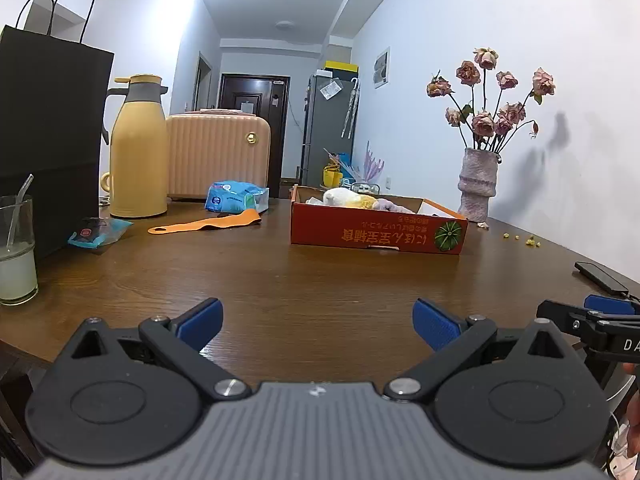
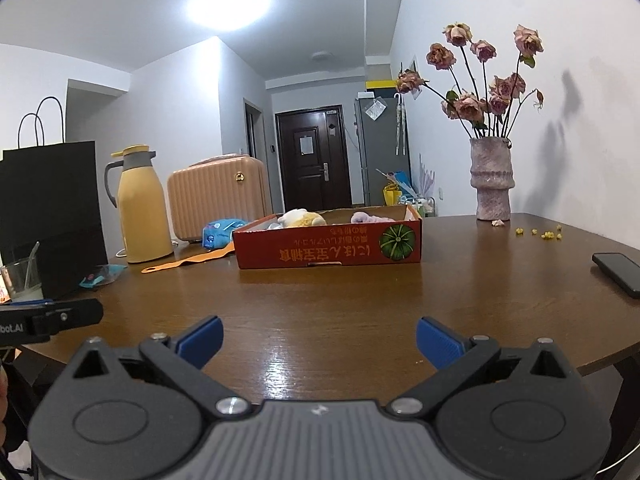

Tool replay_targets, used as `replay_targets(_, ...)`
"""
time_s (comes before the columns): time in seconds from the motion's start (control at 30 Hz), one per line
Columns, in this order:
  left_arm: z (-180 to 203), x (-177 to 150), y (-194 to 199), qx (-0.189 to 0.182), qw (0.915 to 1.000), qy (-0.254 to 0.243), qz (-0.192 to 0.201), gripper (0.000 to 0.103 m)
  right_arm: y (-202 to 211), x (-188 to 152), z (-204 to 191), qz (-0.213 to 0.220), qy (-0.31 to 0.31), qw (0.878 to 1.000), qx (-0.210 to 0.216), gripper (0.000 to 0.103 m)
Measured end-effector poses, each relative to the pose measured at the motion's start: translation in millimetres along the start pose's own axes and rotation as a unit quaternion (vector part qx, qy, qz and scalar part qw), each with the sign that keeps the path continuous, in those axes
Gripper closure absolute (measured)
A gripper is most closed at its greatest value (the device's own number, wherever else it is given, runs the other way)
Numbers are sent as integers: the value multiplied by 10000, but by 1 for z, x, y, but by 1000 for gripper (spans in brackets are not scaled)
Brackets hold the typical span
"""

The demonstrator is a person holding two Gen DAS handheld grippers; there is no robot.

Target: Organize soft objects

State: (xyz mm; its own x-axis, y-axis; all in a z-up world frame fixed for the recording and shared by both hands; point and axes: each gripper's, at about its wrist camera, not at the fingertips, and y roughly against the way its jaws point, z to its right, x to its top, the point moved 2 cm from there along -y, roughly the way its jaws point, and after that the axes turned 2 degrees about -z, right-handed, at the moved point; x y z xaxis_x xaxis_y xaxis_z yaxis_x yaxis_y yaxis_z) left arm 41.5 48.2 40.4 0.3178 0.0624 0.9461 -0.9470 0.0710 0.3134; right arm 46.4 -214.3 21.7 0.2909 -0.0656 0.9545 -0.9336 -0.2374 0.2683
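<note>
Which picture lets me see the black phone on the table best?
The right wrist view. There the black phone lies flat near the table's right edge, with its whole top showing. In the left wrist view the same phone looks thin and slanted, with the right gripper just in front of it.

Each gripper has a ribbed grey housing flanked by two round black discs, with black link arms pinned on silver screws. The left gripper (image 1: 318, 322) and the right gripper (image 2: 319, 340) both end in blue ribbed fingers (image 1: 200, 322) on black mounts shaped like hollow triangles. White lettering marks the black side of each one, only partly readable.
</note>
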Motion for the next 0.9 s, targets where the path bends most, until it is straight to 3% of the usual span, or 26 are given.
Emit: replay_targets(0.9,-1,-1,0,-41,10000,-48,-9,0,-4,-2,0,-70,-47,10000,26,0)
